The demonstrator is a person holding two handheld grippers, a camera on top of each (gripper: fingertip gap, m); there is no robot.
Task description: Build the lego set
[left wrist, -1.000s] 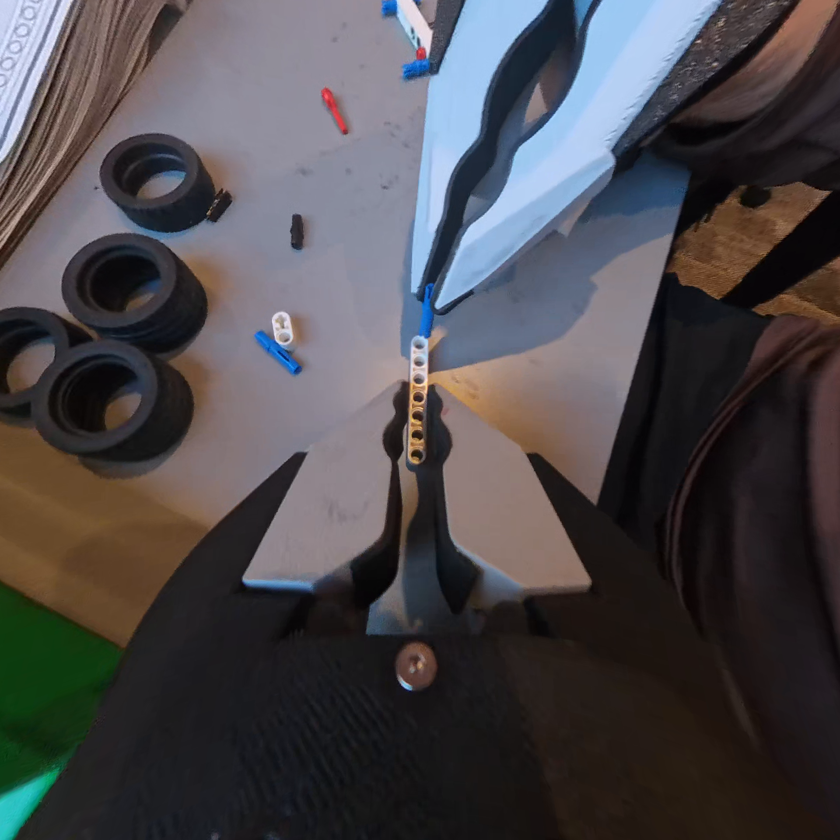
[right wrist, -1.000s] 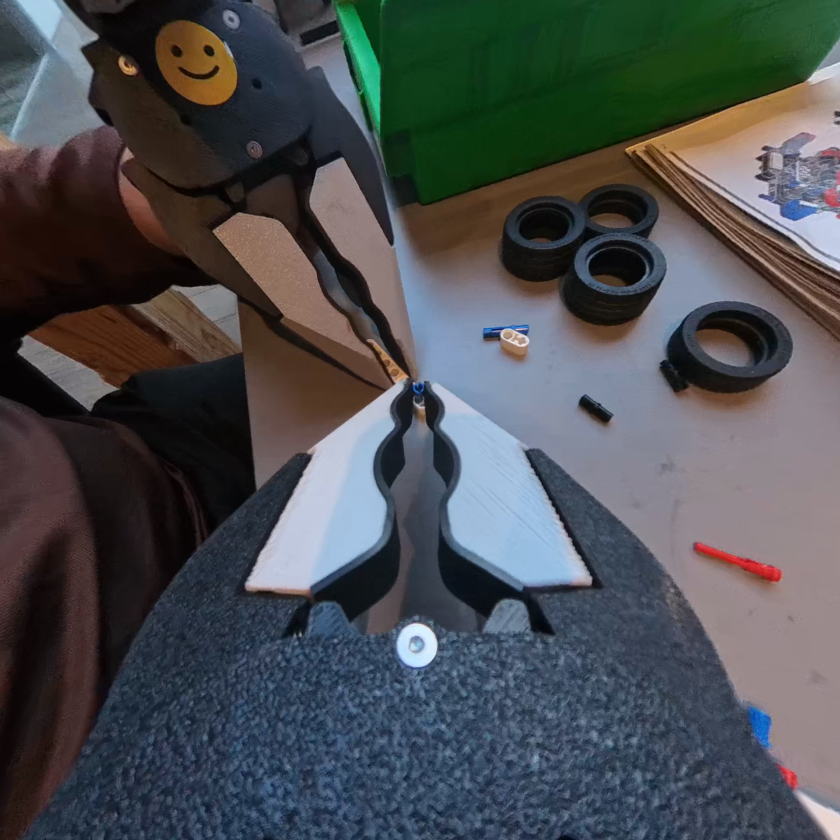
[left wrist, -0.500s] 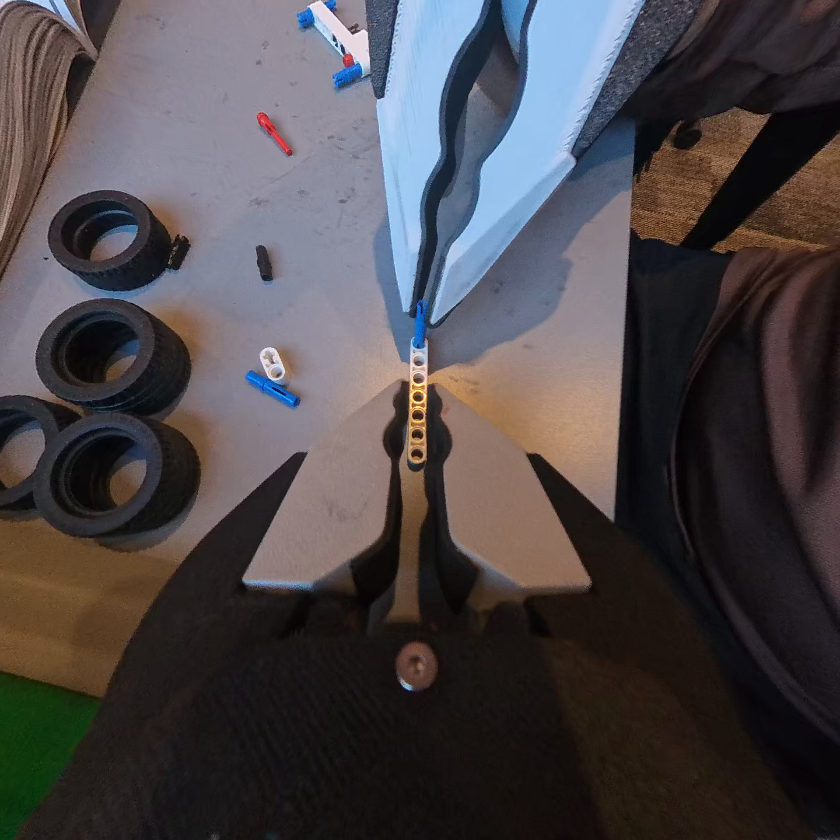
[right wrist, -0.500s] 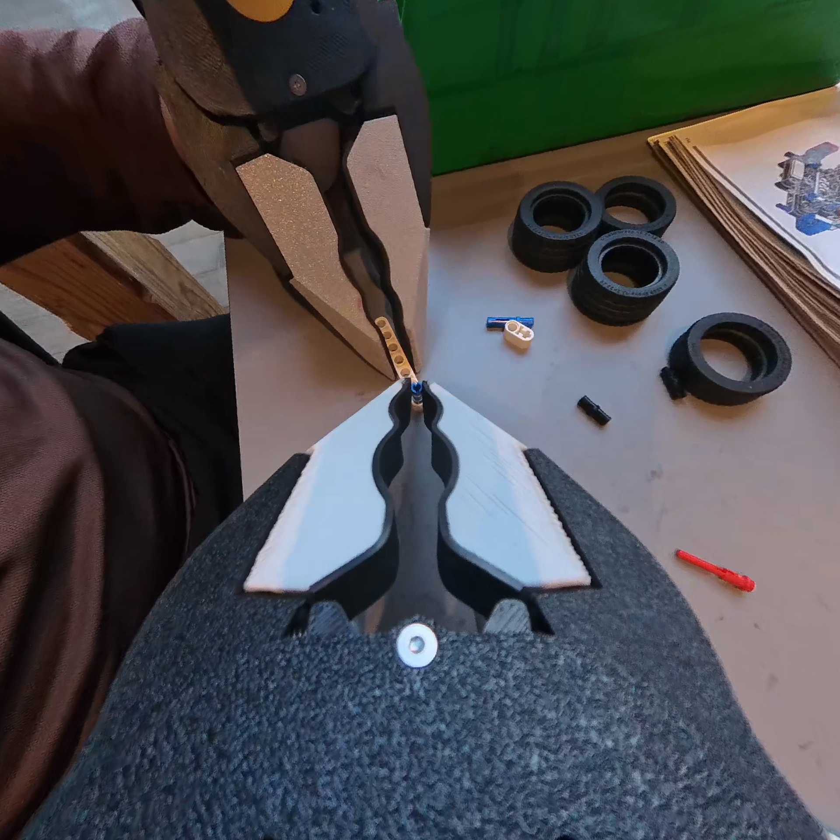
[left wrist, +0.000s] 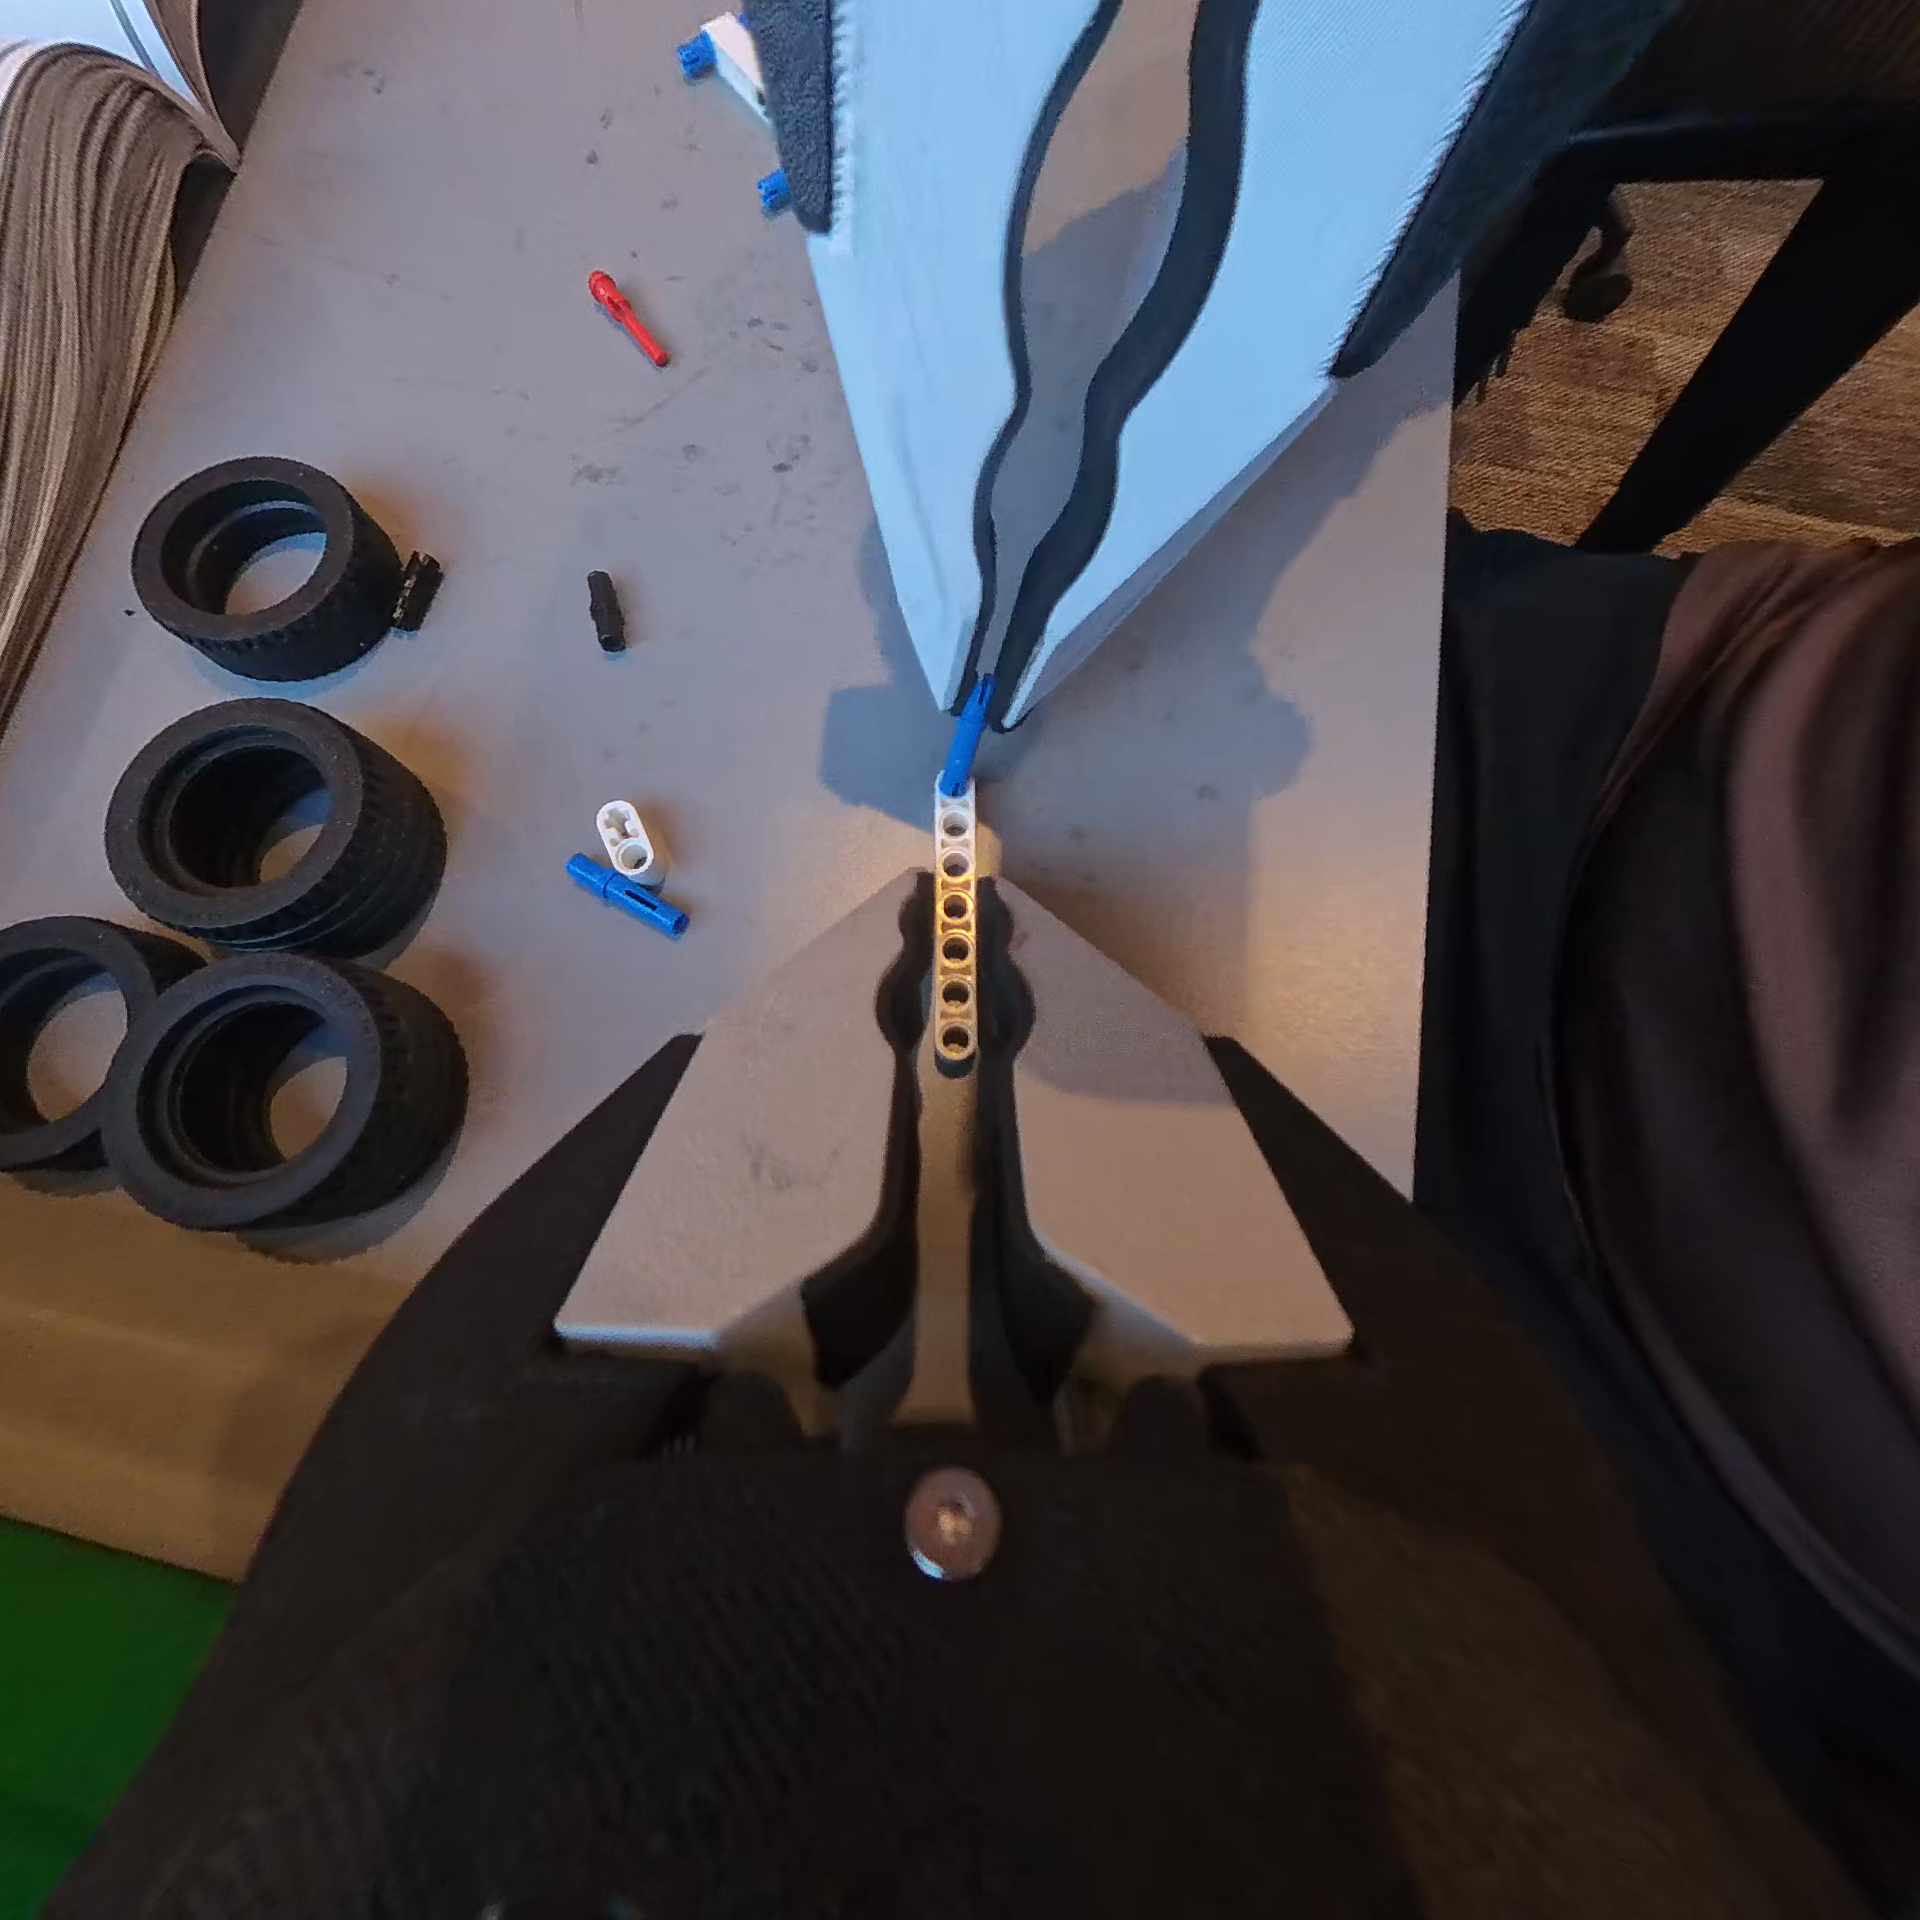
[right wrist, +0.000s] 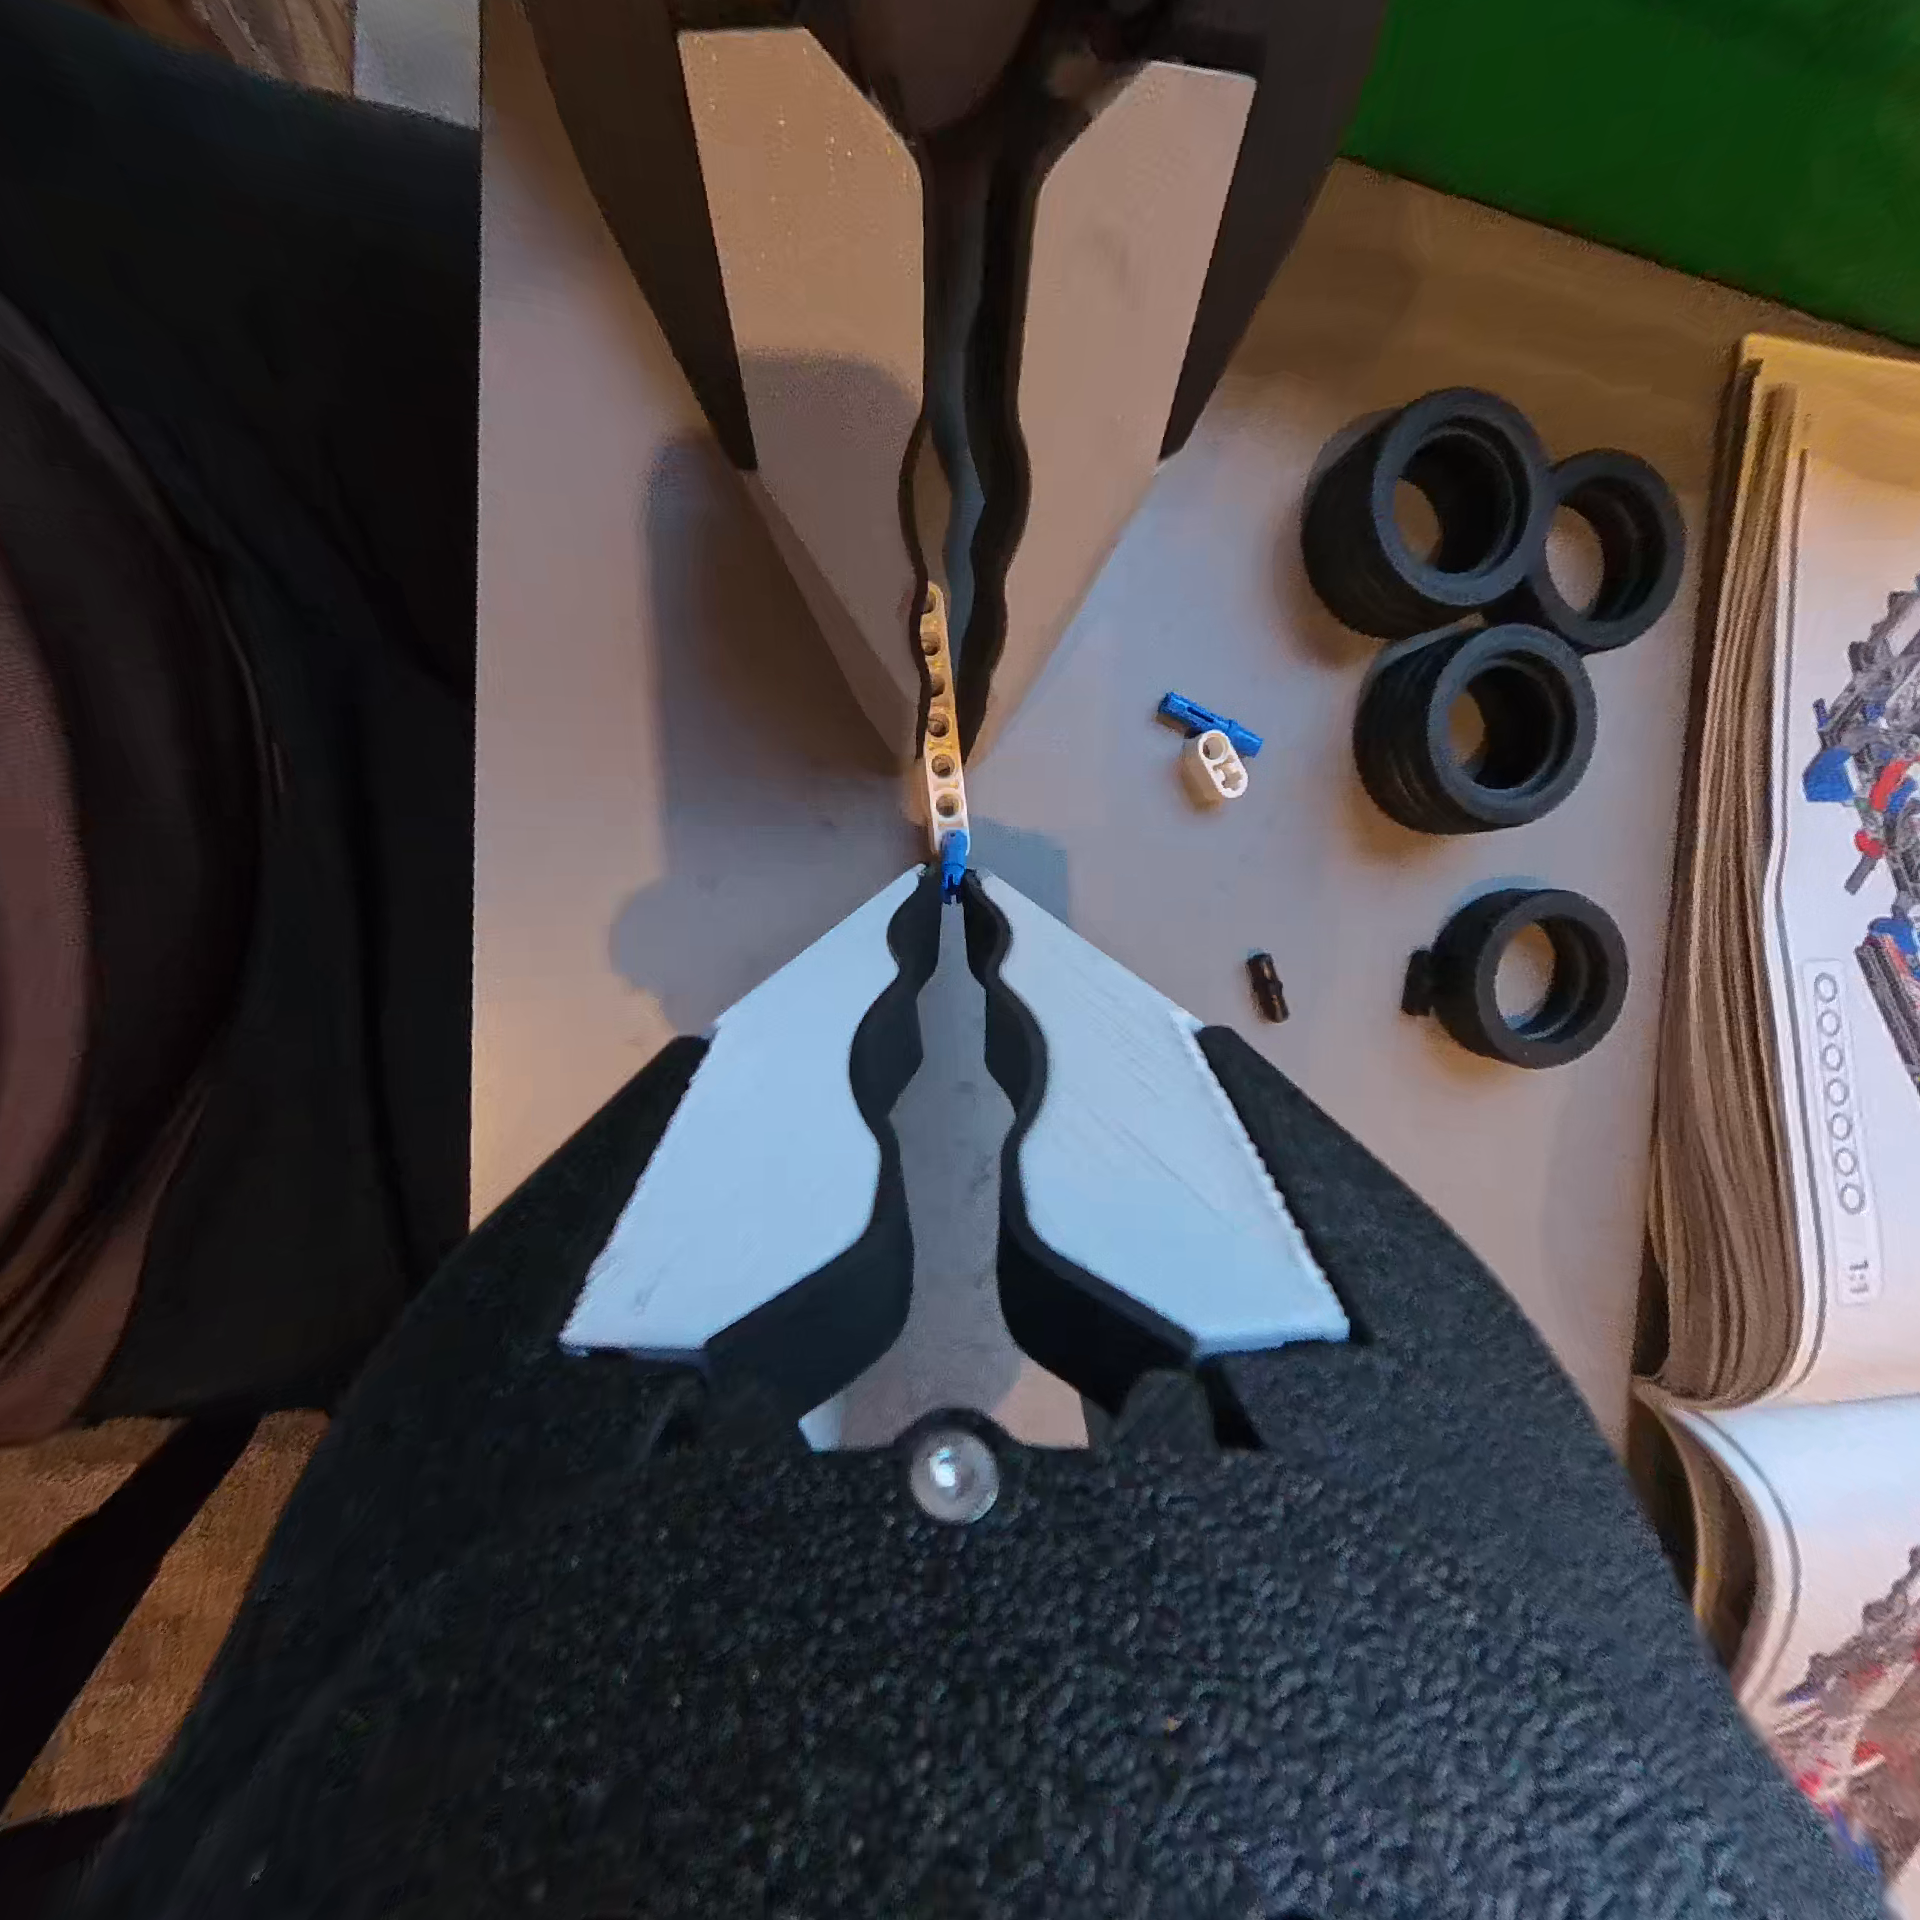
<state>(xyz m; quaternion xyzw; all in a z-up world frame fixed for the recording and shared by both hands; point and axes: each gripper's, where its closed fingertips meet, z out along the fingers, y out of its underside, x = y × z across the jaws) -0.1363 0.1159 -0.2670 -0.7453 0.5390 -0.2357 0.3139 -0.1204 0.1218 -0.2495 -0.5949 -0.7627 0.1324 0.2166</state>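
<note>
My left gripper is shut on a white beam with a row of holes, which sticks out past its tips above the grey table. My right gripper is shut on a small blue pin. The pin meets the far end of the beam, tip to tip. In the right wrist view the beam comes down from the left gripper to the pin. In the left wrist view the right gripper comes in from the top.
Several black tyres lie at the left of the grey table. A blue pin with a white connector, a black pin and a red axle pin lie loose. An instruction booklet lies beyond the tyres. A person's dark clothing borders the table edge. Left and right tips are no more than a few centimetres apart.
Both grippers have swung round to face each other more squarely, still shut on the beam and the pin. The pin stays at the beam's end hole.
</note>
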